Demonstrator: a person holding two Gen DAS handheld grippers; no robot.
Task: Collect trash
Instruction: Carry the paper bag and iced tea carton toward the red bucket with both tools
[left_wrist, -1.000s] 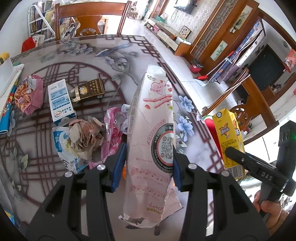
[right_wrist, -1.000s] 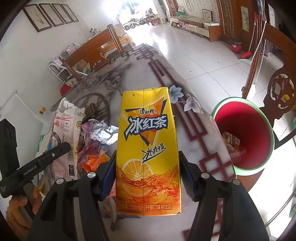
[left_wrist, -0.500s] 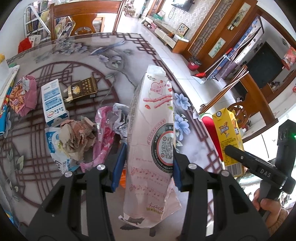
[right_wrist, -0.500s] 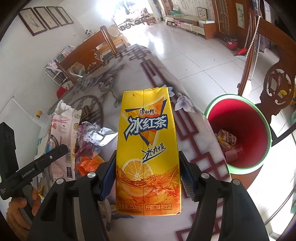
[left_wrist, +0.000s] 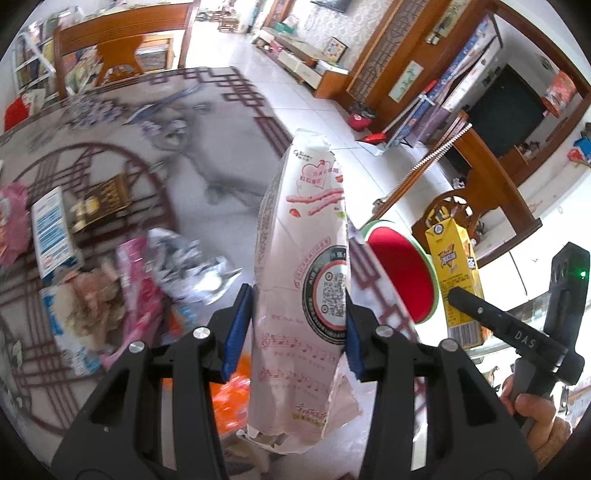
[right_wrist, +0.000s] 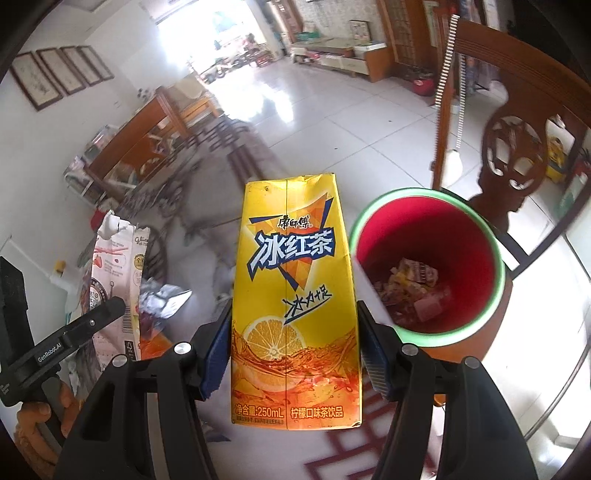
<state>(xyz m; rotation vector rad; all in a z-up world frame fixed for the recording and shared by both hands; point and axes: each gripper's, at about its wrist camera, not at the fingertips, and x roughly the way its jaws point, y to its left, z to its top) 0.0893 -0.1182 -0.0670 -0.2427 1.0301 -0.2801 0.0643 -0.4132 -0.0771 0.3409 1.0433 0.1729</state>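
Here your left gripper (left_wrist: 299, 321) clamps a crinkled, torn-topped white snack bag (left_wrist: 303, 266), and your right gripper (right_wrist: 293, 347) squeezes a smooth yellow tea carton (right_wrist: 295, 306). The round red bin (right_wrist: 491, 254), green-rimmed, stands just right of the carton, wrappers in its bottom. Left of the bin, crumpled foil (left_wrist: 192, 258) and paper scraps (left_wrist: 88, 295) litter the patterned table (left_wrist: 221, 147).

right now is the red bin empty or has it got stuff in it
Not empty. The right wrist view looks into the red bin and shows crumpled wrappers lying at its bottom, well below the rim.
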